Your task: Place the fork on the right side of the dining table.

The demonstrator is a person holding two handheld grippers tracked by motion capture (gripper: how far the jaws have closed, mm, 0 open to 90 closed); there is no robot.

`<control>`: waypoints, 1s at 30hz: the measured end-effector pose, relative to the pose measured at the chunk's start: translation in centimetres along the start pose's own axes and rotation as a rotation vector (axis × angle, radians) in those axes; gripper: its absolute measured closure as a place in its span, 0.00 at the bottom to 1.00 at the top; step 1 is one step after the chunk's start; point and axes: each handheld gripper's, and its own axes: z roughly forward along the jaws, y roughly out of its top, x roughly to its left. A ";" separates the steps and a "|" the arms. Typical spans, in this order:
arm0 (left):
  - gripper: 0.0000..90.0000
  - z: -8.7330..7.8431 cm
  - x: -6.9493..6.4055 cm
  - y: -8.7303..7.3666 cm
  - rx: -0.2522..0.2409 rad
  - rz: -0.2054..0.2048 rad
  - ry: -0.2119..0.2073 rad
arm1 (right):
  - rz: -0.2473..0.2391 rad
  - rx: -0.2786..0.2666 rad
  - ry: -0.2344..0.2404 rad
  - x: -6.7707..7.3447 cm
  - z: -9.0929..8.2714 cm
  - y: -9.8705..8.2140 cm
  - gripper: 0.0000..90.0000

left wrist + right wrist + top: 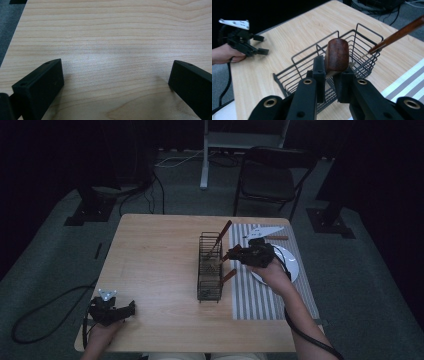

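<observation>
My right gripper (233, 255) hovers by the right rim of a black wire basket (210, 270), over a striped placemat (260, 295). It is shut on the thick brown wooden handle (336, 58) of a utensil, whose lower part is hidden behind the jaws. A second wooden-handled utensil (223, 231) stands tilted in the basket's far end, and its handle (402, 31) slants up to the right. A third brown handle (229, 276) leans at the basket's right side. My left gripper (131, 309) rests open on bare wood near the table's front left corner, nothing between its jaws (116, 80).
A white plate (292, 265) lies on the placemat under my right hand. Another brown handle (278, 238) lies on the mat's far end. A folding chair (272, 175) and stand legs are beyond the table. Cables trail off the table's front edge.
</observation>
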 end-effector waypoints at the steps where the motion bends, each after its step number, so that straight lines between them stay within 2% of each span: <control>1: 0.00 0.0 0.0 0.0 0.000 0.000 0.000 | -0.004 -0.004 -0.005 0.1 -0.3 0.1 0.90; 9: 0.00 0.0 0.0 0.0 0.001 0.000 0.000 | -0.019 -0.048 -0.011 0.8 -2.7 0.8 0.90; 15: 0.00 0.0 0.0 0.0 0.001 0.000 0.000 | -0.018 -0.082 -0.052 1.0 -4.8 1.0 0.90; 16: 0.00 0.0 0.0 0.0 0.001 0.000 0.000 | -0.009 -0.092 -0.068 0.8 -5.6 0.8 0.90; 21: 0.00 0.0 0.0 0.0 0.001 0.000 0.000 | 0.009 -0.107 -0.089 0.5 -6.9 0.1 0.90; 22: 0.00 0.0 0.0 0.0 0.001 0.000 0.000 | 0.018 -0.109 -0.107 0.3 -7.4 -0.3 0.90; 30: 0.00 0.0 0.0 0.0 0.001 0.000 -0.001 | 0.040 -0.088 -0.148 0.0 -8.1 -2.3 0.90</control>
